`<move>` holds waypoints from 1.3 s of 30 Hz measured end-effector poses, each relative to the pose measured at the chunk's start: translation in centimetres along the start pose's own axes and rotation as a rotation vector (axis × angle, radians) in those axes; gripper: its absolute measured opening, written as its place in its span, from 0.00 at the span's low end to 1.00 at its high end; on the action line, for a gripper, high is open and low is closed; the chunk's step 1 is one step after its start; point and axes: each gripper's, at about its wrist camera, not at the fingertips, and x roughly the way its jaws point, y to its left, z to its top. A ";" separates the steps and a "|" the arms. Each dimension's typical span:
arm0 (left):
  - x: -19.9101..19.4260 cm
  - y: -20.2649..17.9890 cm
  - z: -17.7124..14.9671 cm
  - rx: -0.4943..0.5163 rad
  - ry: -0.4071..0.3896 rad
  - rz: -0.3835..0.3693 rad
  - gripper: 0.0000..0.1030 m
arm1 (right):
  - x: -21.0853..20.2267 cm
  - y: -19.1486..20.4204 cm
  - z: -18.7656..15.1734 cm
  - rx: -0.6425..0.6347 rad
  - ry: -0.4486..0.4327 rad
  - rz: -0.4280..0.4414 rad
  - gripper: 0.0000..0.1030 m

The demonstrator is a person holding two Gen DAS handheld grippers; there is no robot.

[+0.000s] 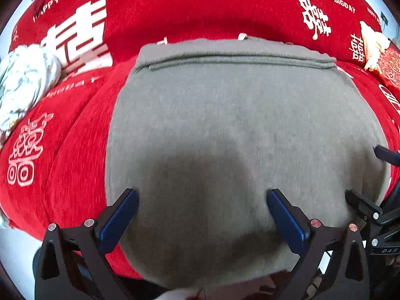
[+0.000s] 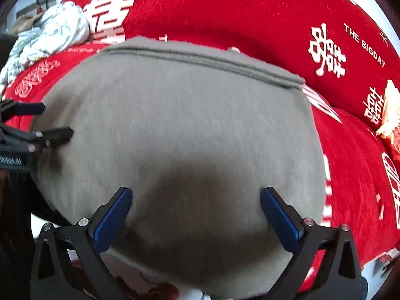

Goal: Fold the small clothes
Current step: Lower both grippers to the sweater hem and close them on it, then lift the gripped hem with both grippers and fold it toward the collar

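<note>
A grey garment (image 1: 237,125) lies flat on a red cover printed with white characters; its stitched hem runs along the far edge. In the right wrist view the same grey garment (image 2: 180,125) fills the middle. My left gripper (image 1: 202,197) hangs open just above the garment's near part, nothing between its blue pads. My right gripper (image 2: 196,196) is open too, over the garment's near right part. Each gripper shows in the other's view: the right gripper (image 1: 370,175) at the right edge, the left gripper (image 2: 47,122) at the left edge.
A crumpled white patterned cloth (image 1: 25,82) lies at the far left on the red cover (image 1: 70,175), also seen as the white cloth (image 2: 52,32). A cream and red item (image 1: 377,52) sits at the far right. The cover's near edge is close below the grippers.
</note>
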 end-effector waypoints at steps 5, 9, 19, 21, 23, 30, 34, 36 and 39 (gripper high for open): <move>-0.5 2.6 -1.3 -0.106 0.061 -0.017 1.00 | -0.8 -0.6 -1.7 -0.013 0.084 -0.006 1.00; -0.3 6.1 -3.2 -0.251 0.105 0.024 1.00 | -1.4 -3.7 -2.9 0.125 0.120 -0.051 1.00; 2.3 6.7 -5.0 -0.340 0.254 -0.169 1.00 | 1.5 -5.3 -5.0 0.320 0.286 0.018 0.99; 2.4 5.2 -5.4 -0.288 0.288 -0.202 0.87 | 0.9 -4.5 -4.8 0.288 0.258 0.012 0.88; 1.7 3.9 -5.4 -0.229 0.271 -0.184 0.60 | 0.1 -4.0 -4.8 0.261 0.237 0.005 0.68; -3.1 4.0 -3.3 -0.207 0.121 -0.220 0.14 | -3.5 -5.3 -4.2 0.311 0.108 0.163 0.15; -4.9 5.3 0.4 -0.227 0.007 -0.196 0.14 | -5.4 -8.1 -1.7 0.392 -0.024 0.214 0.14; -5.1 6.0 2.2 -0.240 -0.031 -0.184 0.14 | -5.5 -9.2 0.4 0.419 -0.083 0.235 0.14; -3.6 7.3 6.5 -0.289 -0.050 -0.180 0.14 | -3.9 -10.1 3.5 0.450 -0.121 0.229 0.14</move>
